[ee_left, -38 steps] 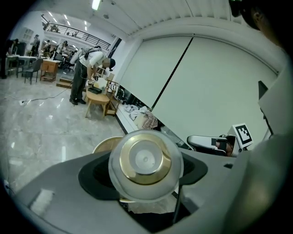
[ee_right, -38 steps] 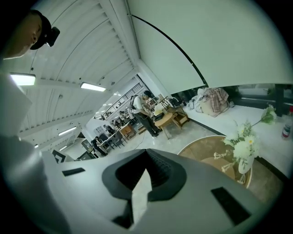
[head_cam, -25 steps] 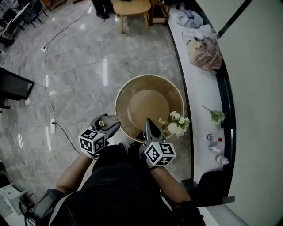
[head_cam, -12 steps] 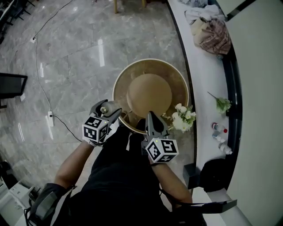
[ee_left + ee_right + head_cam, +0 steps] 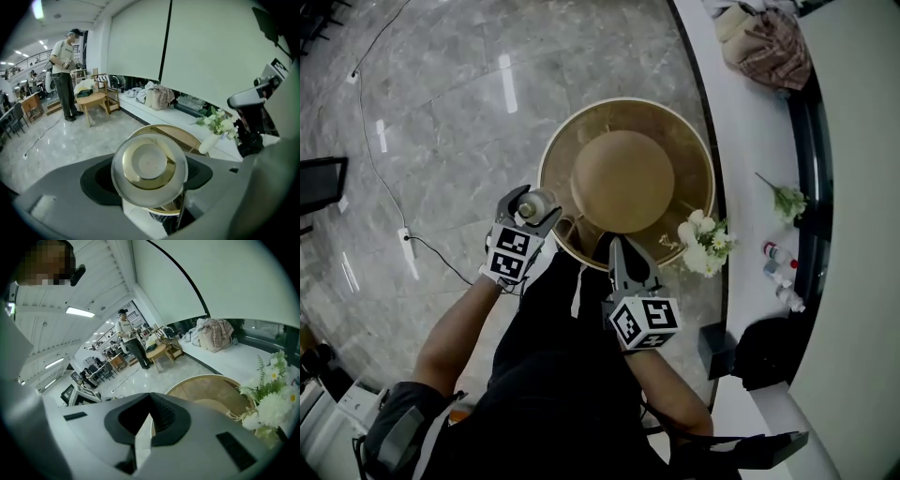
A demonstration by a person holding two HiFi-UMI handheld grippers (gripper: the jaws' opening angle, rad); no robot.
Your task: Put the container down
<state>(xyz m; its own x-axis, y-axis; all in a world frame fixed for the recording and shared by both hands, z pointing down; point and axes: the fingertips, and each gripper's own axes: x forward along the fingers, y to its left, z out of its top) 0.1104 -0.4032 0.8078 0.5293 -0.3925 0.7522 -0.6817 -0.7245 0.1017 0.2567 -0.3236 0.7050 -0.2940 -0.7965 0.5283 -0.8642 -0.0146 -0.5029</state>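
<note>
Floor [image 5: 441, 122]: grey polished marble, with a thin cable [image 5: 380, 178] trailing across it.
Round tan table [image 5: 684, 131]: directly ahead and below, raised disc at its middle, rim pale gold.
White ledge [image 5: 741, 141]: curving along the right side; heap of clothing [image 5: 773, 37] at the far end, small bottles [image 5: 778, 267] nearer.
Flowers [image 5: 703, 246]: white blooms in a pale vase, at the table's right edge beside the ledge.
Left gripper [image 5: 525, 208]: jaws closed around the container, one on each side of its body.
Container [image 5: 149, 168]: round, silvery, with a gold top facing the camera; held in the air at the table's left rim, over the floor, not set down.
Right gripper [image 5: 617, 251]: jaws pressed together at the tips, nothing between them; pointed at the table's near edge.
Far background: person [image 5: 64, 70] standing by a small wooden table [image 5: 93, 101].
</note>
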